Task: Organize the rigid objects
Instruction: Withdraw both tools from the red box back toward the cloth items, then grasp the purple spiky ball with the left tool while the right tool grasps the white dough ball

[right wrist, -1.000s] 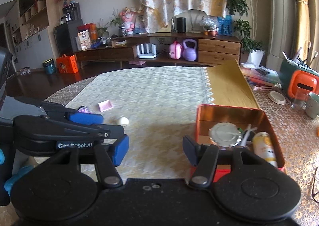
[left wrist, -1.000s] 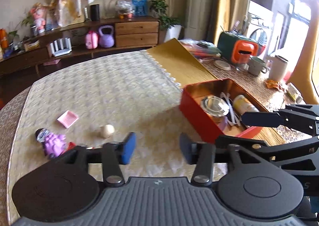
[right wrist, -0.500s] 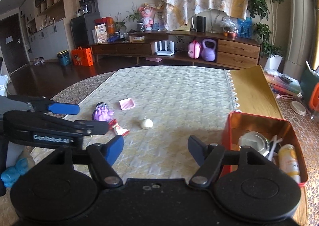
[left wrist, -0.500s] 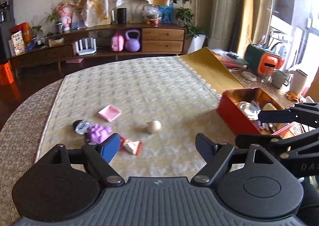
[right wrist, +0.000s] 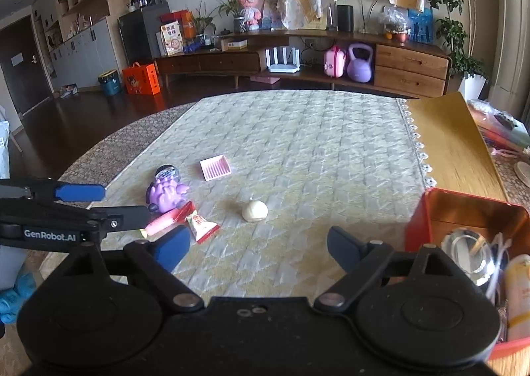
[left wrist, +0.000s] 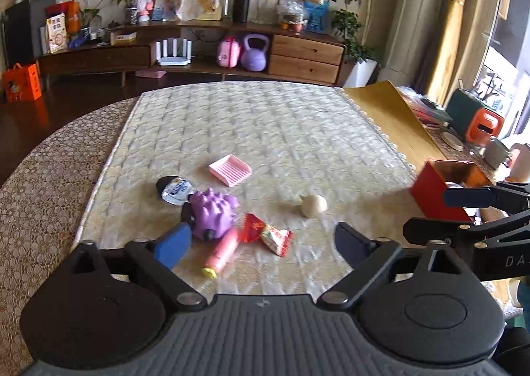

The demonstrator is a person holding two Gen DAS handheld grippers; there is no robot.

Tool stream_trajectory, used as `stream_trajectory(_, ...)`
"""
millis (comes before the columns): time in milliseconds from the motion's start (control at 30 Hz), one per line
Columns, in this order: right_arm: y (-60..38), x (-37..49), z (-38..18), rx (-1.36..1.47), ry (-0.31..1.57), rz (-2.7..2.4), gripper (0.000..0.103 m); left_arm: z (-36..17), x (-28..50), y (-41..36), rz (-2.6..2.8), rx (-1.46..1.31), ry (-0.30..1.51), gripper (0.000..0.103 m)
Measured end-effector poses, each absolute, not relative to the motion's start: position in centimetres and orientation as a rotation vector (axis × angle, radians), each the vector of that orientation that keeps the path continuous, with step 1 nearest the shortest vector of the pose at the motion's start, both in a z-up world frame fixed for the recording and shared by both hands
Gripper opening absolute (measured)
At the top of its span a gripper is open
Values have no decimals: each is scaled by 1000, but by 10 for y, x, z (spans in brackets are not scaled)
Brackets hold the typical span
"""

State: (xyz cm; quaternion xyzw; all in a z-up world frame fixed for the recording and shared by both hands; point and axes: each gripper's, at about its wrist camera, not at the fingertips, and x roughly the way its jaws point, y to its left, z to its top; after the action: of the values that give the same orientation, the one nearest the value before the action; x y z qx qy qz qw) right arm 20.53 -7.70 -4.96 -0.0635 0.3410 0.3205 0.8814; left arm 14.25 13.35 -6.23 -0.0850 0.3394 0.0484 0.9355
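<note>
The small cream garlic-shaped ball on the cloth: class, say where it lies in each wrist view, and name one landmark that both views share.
Left wrist view: the cream ball lies right of centre on the cloth, just right of the red snack packet.
Right wrist view: the ball lies near centre, right of the packet.
Shared landmark: the pink ridged tray, beyond the ball and to its left.

Left gripper [left wrist: 261, 245] swung from red box [left wrist: 437, 190] toward toys, jaws widening.

right tool [right wrist: 258, 248] open, red tin [right wrist: 463, 210] nearby
</note>
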Motion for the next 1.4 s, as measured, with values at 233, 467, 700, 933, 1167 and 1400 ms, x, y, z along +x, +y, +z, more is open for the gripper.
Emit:
stream_trajectory(233, -56, 223, -65, -177, 736, 686, 90, -79, 159, 155, 160, -240, 710, 103)
stream_trajectory(467, -35, 240, -81, -210, 760, 678, 88, -95, 182, 169, 242, -216, 725, 103)
stream_trajectory(700, -16, 258, -95, -234, 784, 668, 82, -111, 202, 175, 272, -201, 742, 103)
stream_trajectory(933, -1, 272, -107, -267, 807, 654, 73, -126, 216, 179, 295, -177, 758, 103)
stream_trajectory(1167, 6, 279, -118, -264, 833, 639, 59, -134, 219, 174, 305, -137, 750, 103)
stream_trajectory(1400, 7, 280, -122, -262, 842, 630, 44, -133, 215, 167, 298, -101, 729, 86)
